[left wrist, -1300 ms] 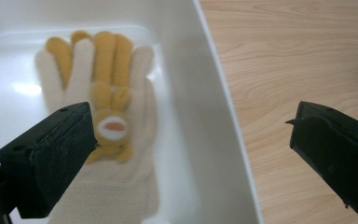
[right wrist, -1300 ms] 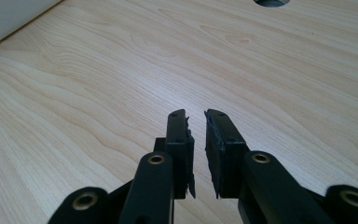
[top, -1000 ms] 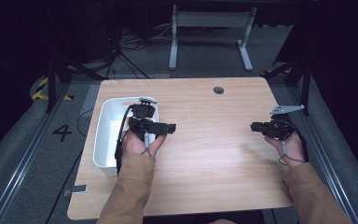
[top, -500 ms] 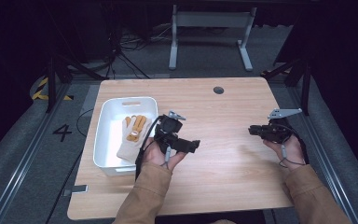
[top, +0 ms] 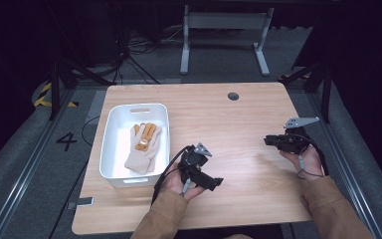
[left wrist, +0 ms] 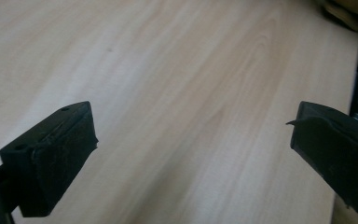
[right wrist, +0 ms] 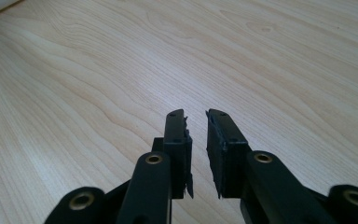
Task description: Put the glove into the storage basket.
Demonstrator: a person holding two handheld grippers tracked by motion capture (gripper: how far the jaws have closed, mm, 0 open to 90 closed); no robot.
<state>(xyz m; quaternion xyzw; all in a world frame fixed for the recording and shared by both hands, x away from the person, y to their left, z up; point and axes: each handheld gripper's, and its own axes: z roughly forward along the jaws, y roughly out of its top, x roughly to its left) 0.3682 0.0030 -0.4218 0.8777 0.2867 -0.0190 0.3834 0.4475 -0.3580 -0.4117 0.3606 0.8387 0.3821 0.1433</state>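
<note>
A cream and orange glove (top: 142, 147) lies flat inside the white bin (top: 110, 134) at the table's left. My left gripper (top: 218, 182) is held low over bare wood to the right of the bin, near the front edge, pointing right. In the left gripper view its jaws stand wide apart around nothing, so the left gripper (left wrist: 191, 123) is open. My right gripper (top: 267, 141) hovers at the table's right side, pointing left. The right gripper (right wrist: 196, 114) has its jaws almost together over bare wood, with nothing between them.
The wooden table (top: 238, 124) has a small dark grommet (top: 233, 96) near its far edge. Cables trail from both grippers. A metal stand's legs (top: 224, 37) rise on the floor beyond the table.
My left gripper has drawn away from above the bin, rightward and toward the front edge, uncovering the glove in the bin. The right gripper has hardly moved.
</note>
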